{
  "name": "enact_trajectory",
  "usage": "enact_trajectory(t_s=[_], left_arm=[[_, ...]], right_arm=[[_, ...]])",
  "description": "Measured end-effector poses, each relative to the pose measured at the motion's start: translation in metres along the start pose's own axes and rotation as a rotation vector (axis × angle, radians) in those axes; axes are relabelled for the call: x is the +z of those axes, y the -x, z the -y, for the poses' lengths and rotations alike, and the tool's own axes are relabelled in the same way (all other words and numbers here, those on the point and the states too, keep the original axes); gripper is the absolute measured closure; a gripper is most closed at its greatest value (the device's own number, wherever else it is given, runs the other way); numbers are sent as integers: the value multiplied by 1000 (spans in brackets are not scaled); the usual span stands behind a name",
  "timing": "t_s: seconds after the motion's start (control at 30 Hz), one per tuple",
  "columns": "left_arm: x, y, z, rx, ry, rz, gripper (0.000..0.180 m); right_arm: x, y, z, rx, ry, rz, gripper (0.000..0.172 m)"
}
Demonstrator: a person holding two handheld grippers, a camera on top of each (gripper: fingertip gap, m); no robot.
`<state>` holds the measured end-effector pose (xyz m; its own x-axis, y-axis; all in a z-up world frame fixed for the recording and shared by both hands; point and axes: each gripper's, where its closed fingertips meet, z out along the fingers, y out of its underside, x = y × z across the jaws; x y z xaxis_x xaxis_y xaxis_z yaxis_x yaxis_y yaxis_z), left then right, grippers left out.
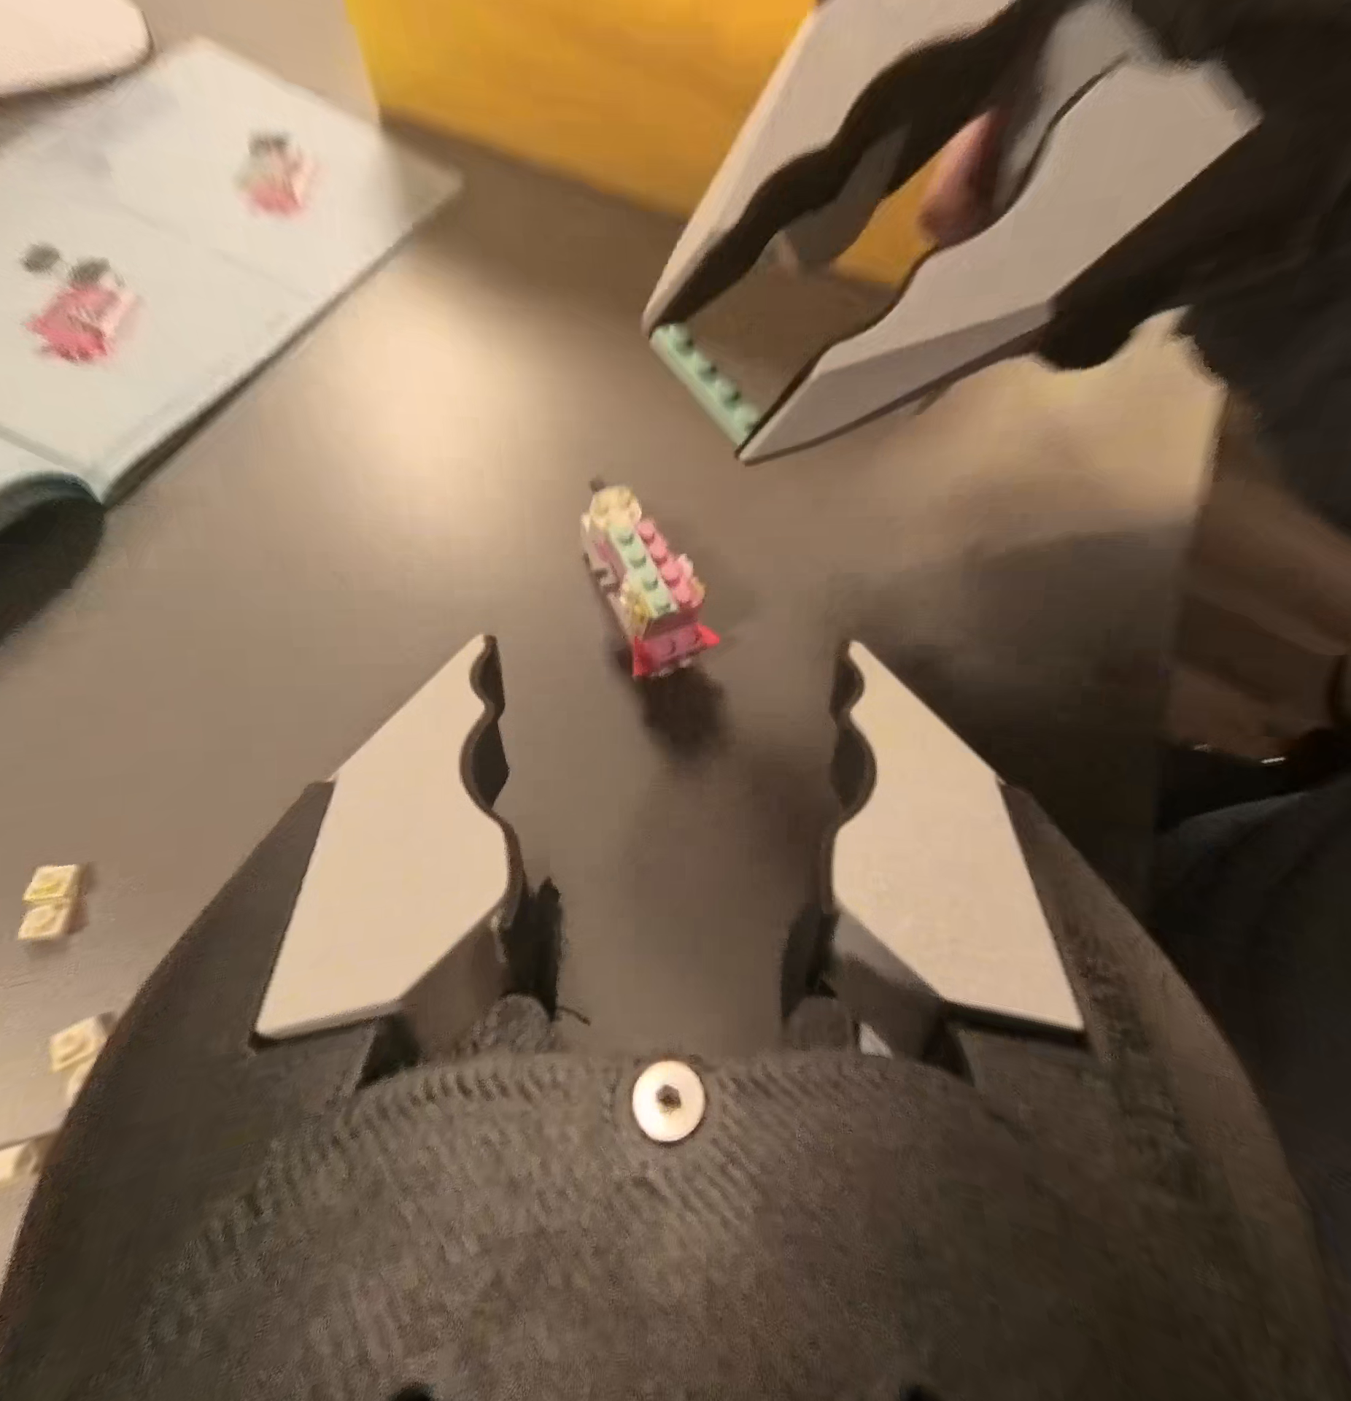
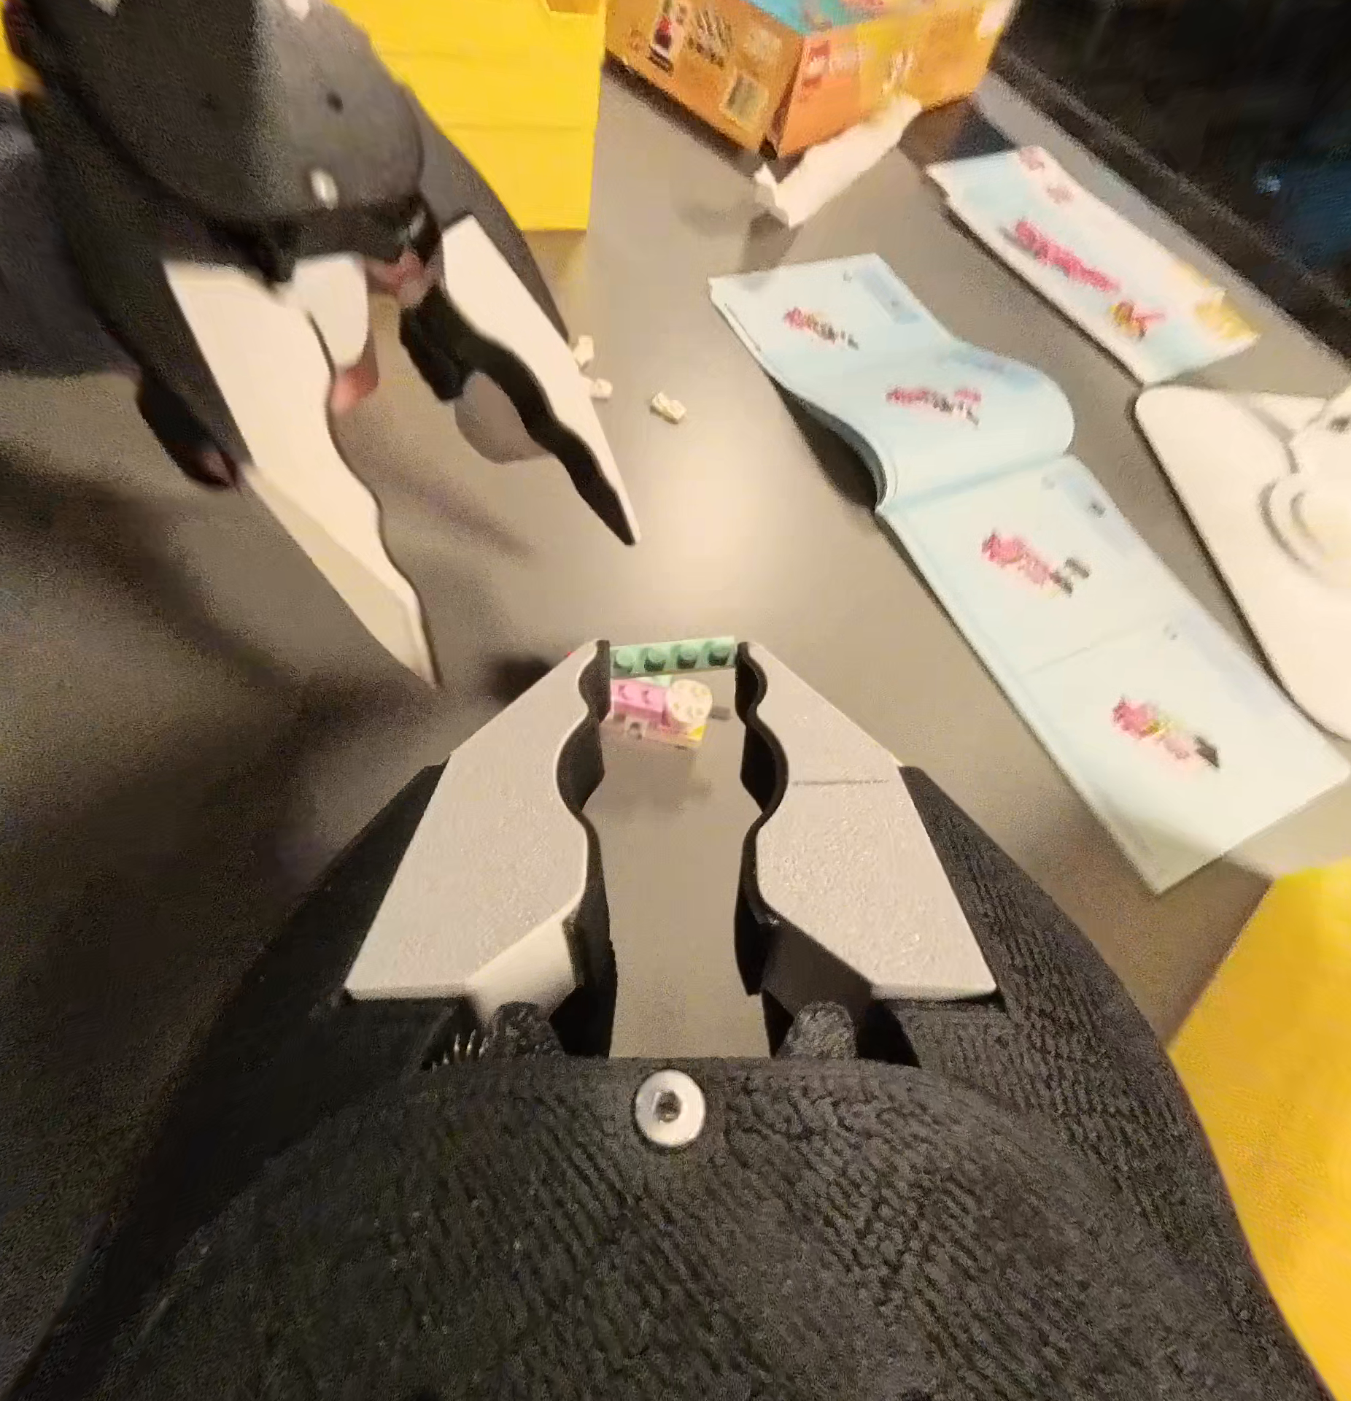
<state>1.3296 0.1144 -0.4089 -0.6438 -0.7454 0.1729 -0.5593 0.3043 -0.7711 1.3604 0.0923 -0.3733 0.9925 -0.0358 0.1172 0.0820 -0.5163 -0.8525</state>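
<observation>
Right claw [image 2: 671, 659] is pinching a mint plate [image 2: 672, 656] endwise above the brick model [image 1: 646, 584]; keep it level. Left claw [image 1: 669, 652] is hovering, spread, near the model.

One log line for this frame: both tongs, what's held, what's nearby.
left tongs: open, bare, above dark table | right tongs: shut on mint brick, over pastel brick model | open booklet alongside

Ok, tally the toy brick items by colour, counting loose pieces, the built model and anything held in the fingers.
Mint green: 1, the plate held in the right gripper
Cream: 3 loose tiles near the left gripper
Mixed pink, green and red: 1 small model on the table
Total: 5
</observation>
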Motion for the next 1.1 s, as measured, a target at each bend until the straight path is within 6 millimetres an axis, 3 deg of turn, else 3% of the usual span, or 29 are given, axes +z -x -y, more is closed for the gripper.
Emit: enact_trajectory(t_s=[0.1,0.23,0.57,0.77,1.1], left_arm=[[26,5,-20,38,80,113,105],[40,5,-17,-8,26,163,116],[46,9,-14,12,24,224,149],[46,10,-15,19,25,235,149],[46,11,-15,18,25,250,150]], right_arm=[[6,2,-10,163,-7,-20,140],[13,4,-21,306,28,-23,140],[31,7,-30,320,158,-115,140],[38,6,-30,363,167,-136,140],[41,6,-32,294,212,-239,139]])
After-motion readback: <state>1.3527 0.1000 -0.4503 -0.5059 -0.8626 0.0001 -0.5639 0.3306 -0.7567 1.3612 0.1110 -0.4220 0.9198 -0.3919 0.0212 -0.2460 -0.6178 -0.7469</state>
